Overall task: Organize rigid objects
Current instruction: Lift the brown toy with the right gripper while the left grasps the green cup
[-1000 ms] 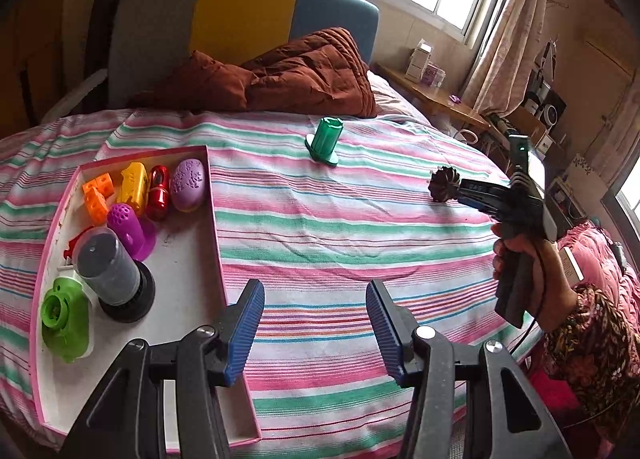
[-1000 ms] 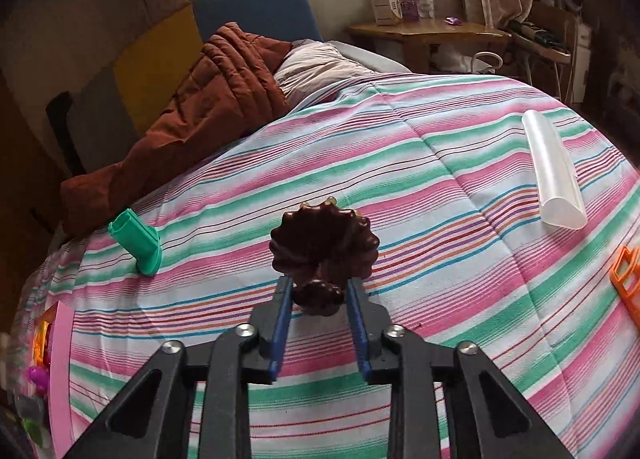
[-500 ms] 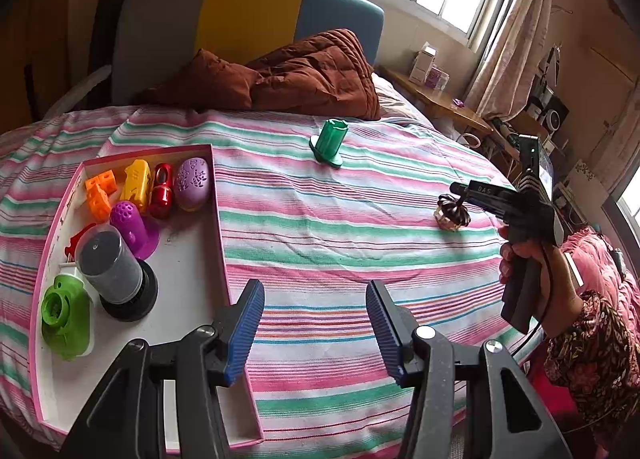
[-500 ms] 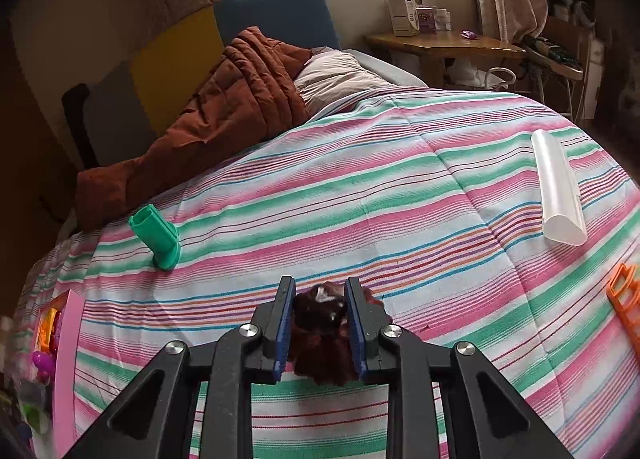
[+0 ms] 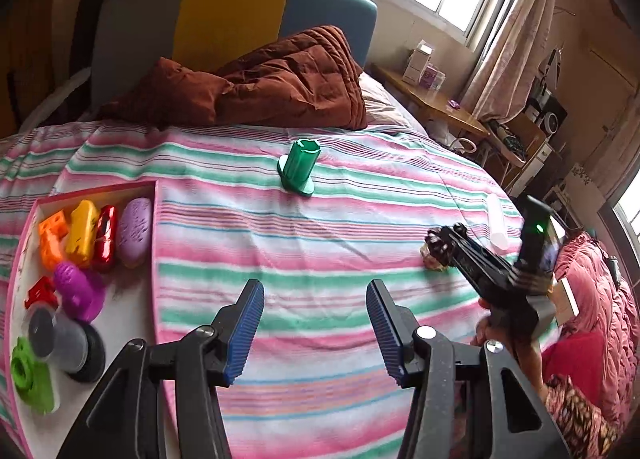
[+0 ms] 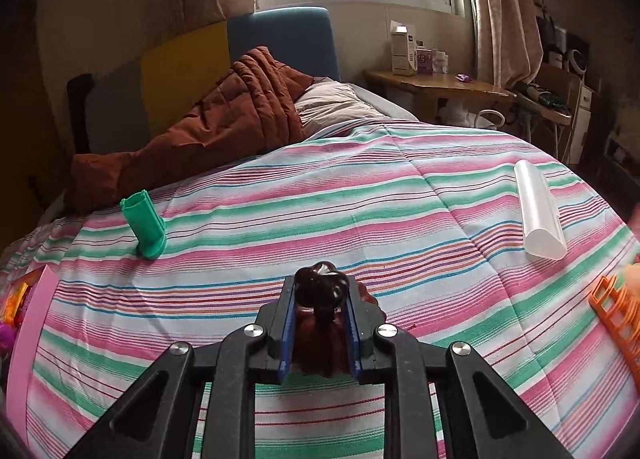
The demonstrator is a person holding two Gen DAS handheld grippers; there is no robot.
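Right wrist: right gripper (image 6: 320,323) clamps brown fluted mold (image 6: 320,291).

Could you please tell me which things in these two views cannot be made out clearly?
- Brown fluted piece, right wrist view: the right tongs cover its lower half; blurred in the left view.
- Orange grid piece, right wrist view: cut off by the frame edge.
- Pink tray, left wrist view: near corner hidden behind the left tongs.
- Boxes on the side table: labels too small.
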